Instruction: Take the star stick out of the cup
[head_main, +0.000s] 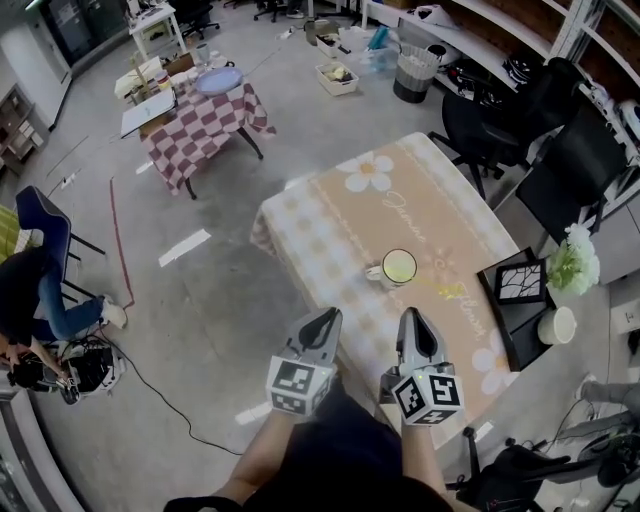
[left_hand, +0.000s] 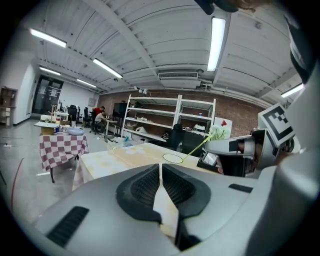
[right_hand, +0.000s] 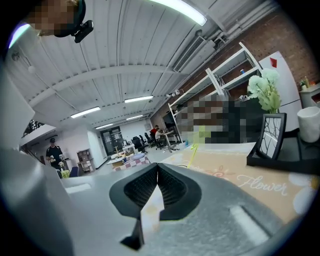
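Observation:
A white cup (head_main: 397, 268) with a pale yellow-green inside stands near the middle of the table's peach flowered cloth (head_main: 330, 235). A thin yellow-green star stick (head_main: 448, 290) leans out of it toward the right; in the left gripper view the star stick (left_hand: 197, 146) rises from the cup's rim (left_hand: 173, 158). My left gripper (head_main: 325, 320) and right gripper (head_main: 413, 320) hover side by side at the table's near edge, short of the cup. Both are shut with nothing between the jaws, as the left gripper (left_hand: 160, 169) and right gripper (right_hand: 157, 172) show in their own views.
A black tray (head_main: 505, 325) at the table's right end carries a picture frame (head_main: 521, 281), a small white pot (head_main: 557, 325) and pale flowers (head_main: 574, 262). Black office chairs (head_main: 575, 160) stand beyond. A checked table (head_main: 200, 125) and a seated person (head_main: 30, 295) are to the left.

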